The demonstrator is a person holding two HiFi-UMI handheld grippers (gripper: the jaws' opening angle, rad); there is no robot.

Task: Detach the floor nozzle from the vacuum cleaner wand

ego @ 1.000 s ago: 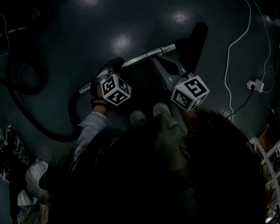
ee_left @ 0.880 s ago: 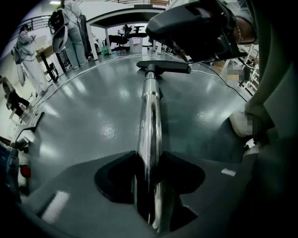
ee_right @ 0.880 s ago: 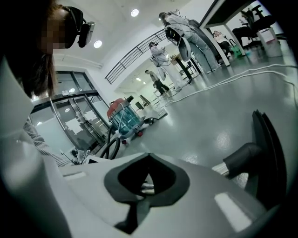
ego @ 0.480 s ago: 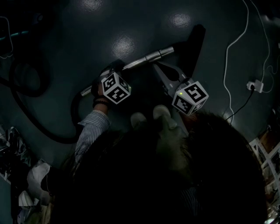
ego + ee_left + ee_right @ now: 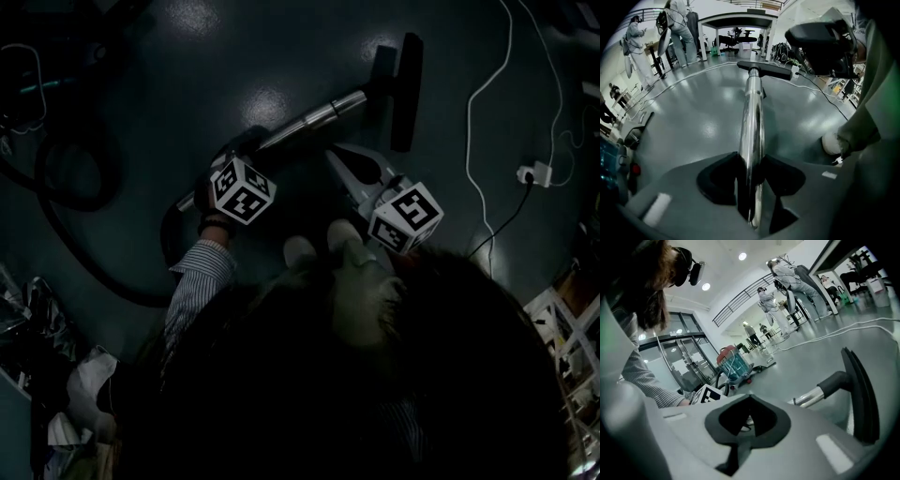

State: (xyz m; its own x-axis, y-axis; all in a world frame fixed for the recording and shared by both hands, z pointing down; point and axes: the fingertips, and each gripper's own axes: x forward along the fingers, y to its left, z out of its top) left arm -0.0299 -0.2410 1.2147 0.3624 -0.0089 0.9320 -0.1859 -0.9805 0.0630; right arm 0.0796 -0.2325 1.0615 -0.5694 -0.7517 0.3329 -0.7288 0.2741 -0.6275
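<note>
The chrome vacuum wand (image 5: 309, 120) runs diagonally across the dark floor to the black floor nozzle (image 5: 405, 89), which is still joined to it. My left gripper (image 5: 242, 159) points steeply down and is shut on the wand near its hose end. In the left gripper view the wand (image 5: 752, 126) is clamped between the dark pads (image 5: 723, 180) and leads away to the nozzle (image 5: 765, 70). My right gripper (image 5: 339, 159) is shut on nothing, just below the wand. From the right gripper (image 5: 749, 422) view, the nozzle (image 5: 860, 397) and wand (image 5: 810, 398) lie ahead to the right.
A black hose (image 5: 89, 272) loops over the floor at the left. At the right lie a white cable and plug (image 5: 532, 173). The person's shoes (image 5: 300, 249) stand just behind the grippers. A canister vacuum (image 5: 733, 364), desks and several people stand further off.
The wand and nozzle have swung up and left in the head view, and the nozzle has turned. Both grippers have shifted slightly with the lift.
</note>
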